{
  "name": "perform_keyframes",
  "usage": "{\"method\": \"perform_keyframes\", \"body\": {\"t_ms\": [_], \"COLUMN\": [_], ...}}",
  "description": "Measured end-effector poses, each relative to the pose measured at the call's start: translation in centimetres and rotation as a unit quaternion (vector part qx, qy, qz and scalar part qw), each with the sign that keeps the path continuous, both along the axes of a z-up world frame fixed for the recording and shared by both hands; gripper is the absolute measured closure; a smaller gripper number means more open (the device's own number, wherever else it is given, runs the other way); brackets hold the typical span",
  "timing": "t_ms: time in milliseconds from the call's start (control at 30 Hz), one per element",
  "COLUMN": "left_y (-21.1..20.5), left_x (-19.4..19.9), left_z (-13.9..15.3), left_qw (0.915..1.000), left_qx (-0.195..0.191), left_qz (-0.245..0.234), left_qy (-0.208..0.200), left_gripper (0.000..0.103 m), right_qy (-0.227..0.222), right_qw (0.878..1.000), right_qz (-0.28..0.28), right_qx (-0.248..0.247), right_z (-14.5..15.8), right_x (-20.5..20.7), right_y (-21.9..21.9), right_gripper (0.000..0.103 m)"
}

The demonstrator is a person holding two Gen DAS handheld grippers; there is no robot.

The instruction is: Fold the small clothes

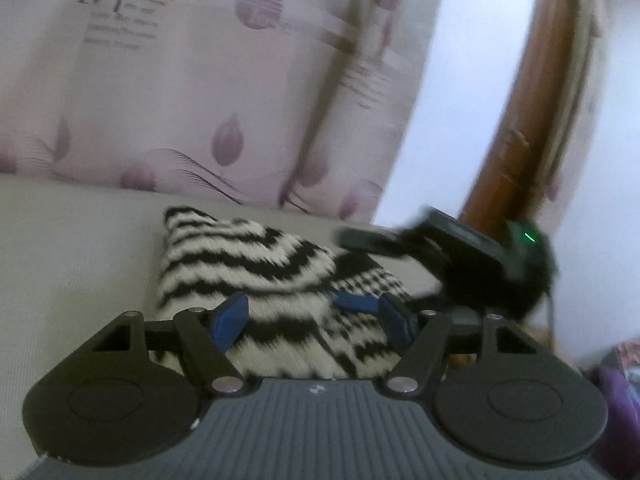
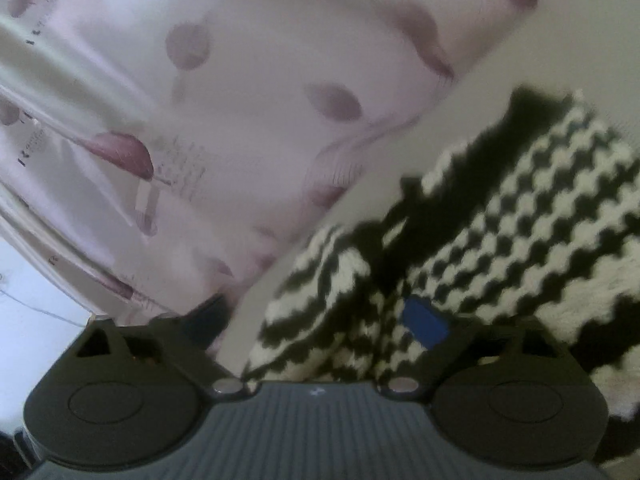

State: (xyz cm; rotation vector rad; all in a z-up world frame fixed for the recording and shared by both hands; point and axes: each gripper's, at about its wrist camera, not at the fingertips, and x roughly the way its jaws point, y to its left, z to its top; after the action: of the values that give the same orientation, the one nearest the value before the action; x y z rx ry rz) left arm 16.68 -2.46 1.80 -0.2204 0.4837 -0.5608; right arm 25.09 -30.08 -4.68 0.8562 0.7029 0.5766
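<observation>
A black-and-white knitted garment [image 1: 256,264] lies folded over on a pale surface [image 1: 72,248]. My left gripper [image 1: 316,320] is open, its blue pads [image 1: 230,318] standing apart over the near edge of the garment. The right gripper shows in the left wrist view as a blurred black body [image 1: 472,260] at the garment's right end. In the right wrist view the garment [image 2: 520,216] fills the lower right. My right gripper [image 2: 320,320] is open: one blue pad [image 2: 424,322] rests on the knit and the other finger [image 2: 208,316] is off it to the left.
A pink curtain [image 1: 192,92] with purple petal print hangs behind the surface and also shows in the right wrist view [image 2: 200,100]. A brown wooden frame [image 1: 516,120] stands at the right. Purple cloth [image 1: 616,392] lies at the lower right.
</observation>
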Motion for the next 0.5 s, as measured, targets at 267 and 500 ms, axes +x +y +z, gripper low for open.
{"method": "perform_keyframes", "body": {"t_ms": [267, 500], "left_y": [-1.6, -1.2], "left_x": [-0.7, -0.9], "left_z": [-3.1, -1.7], "left_qw": [0.9993, 0.9996], "left_qx": [0.013, 0.001], "left_qz": [-0.032, -0.028], "left_qy": [0.009, -0.004], "left_gripper": [0.032, 0.030], "right_qy": [0.011, -0.049], "right_qw": [0.999, 0.991], "right_qz": [0.020, 0.011], "right_qx": [-0.048, -0.121], "right_z": [-0.5, 0.9], "right_x": [2.2, 1.9], "right_y": [3.8, 5.1], "right_gripper": [0.043, 0.082]}}
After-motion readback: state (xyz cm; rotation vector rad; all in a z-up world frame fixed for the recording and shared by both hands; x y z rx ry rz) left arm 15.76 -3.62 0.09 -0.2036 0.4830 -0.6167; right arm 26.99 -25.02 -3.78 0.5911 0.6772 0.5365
